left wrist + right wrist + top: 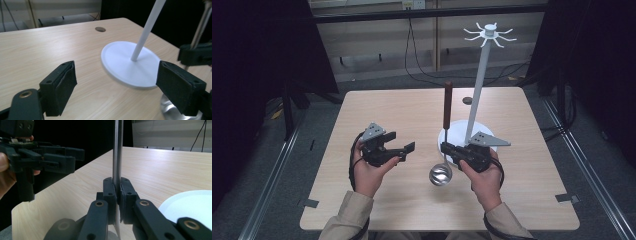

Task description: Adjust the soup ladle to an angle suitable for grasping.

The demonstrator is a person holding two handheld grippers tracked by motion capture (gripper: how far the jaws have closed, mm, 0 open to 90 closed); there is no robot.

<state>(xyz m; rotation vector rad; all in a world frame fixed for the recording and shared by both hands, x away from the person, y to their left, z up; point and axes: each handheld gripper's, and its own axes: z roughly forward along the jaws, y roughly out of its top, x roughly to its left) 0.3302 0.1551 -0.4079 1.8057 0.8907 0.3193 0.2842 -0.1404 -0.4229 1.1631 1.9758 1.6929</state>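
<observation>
A ladle [447, 102] with a brown grip and a steel bowl [440, 175] stands upright, bowl down near the tabletop. My right gripper [446, 148] is shut on its thin metal shaft [117, 150], and the pads [110, 192] press on it from both sides. My left gripper [406, 152] hovers to the left of the ladle with its jaws wide apart and nothing between them. The same gripper [117, 87] faces the white stand's round base [125, 62], and the ladle's bowl [172, 110] shows by its right pad. The hook stand [477, 90] rises just behind the right gripper.
The stand's top carries several curved white hooks [488, 34]. A small round hole [467, 100] sits in the wooden table [387, 110] behind the stand. Dark floor and cables lie beyond the far edge. Tape marks the table's near corners [310, 203].
</observation>
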